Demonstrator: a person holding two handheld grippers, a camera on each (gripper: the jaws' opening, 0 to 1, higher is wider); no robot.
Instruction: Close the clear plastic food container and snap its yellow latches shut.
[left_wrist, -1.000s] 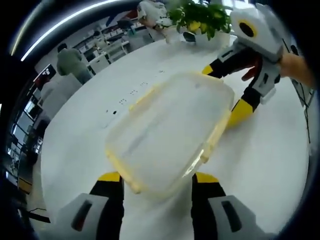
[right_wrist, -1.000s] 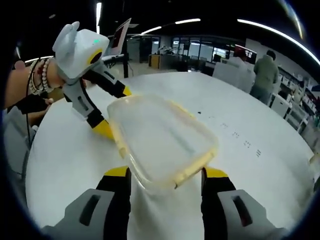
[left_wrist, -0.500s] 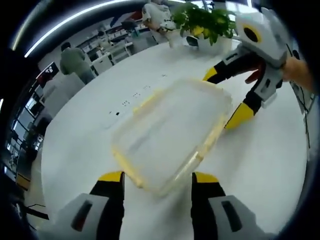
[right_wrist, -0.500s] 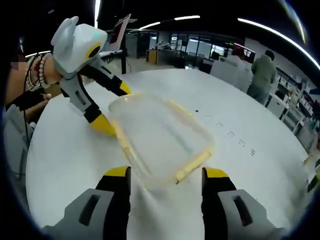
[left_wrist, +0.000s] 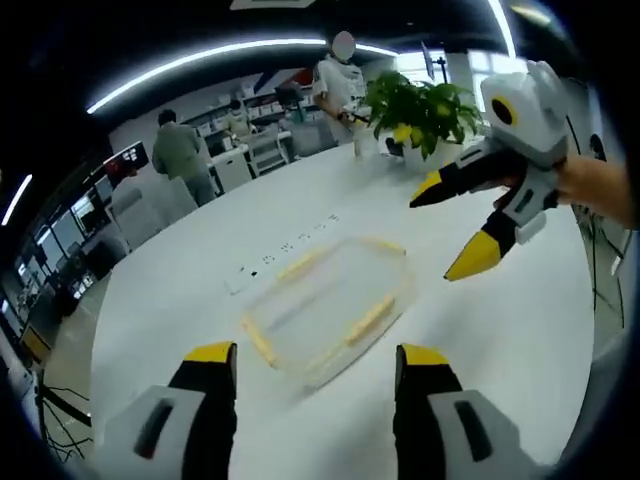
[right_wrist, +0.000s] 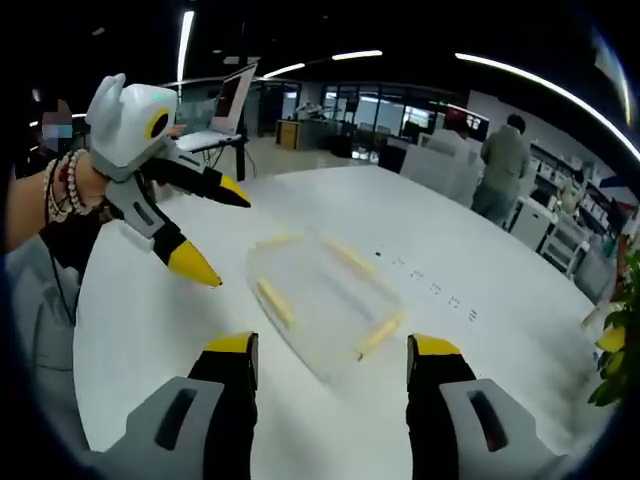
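Jaws of the left gripper (left_wrist: 310, 375) and right gripper (right_wrist: 330, 365) both stand spread and empty, lifted clear on opposite sides of the clear plastic food container (left_wrist: 325, 312). It sits lidded mid-way across the round white table (left_wrist: 180, 300), yellow latches (right_wrist: 276, 303) seemingly folded down. Bare tabletop surrounds it, edges well off; a potted plant (left_wrist: 420, 105) stands far behind.

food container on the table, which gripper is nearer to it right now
Too close to call. Both open grippers are off the container: the left gripper hangs past one end, the right gripper past the opposite end.
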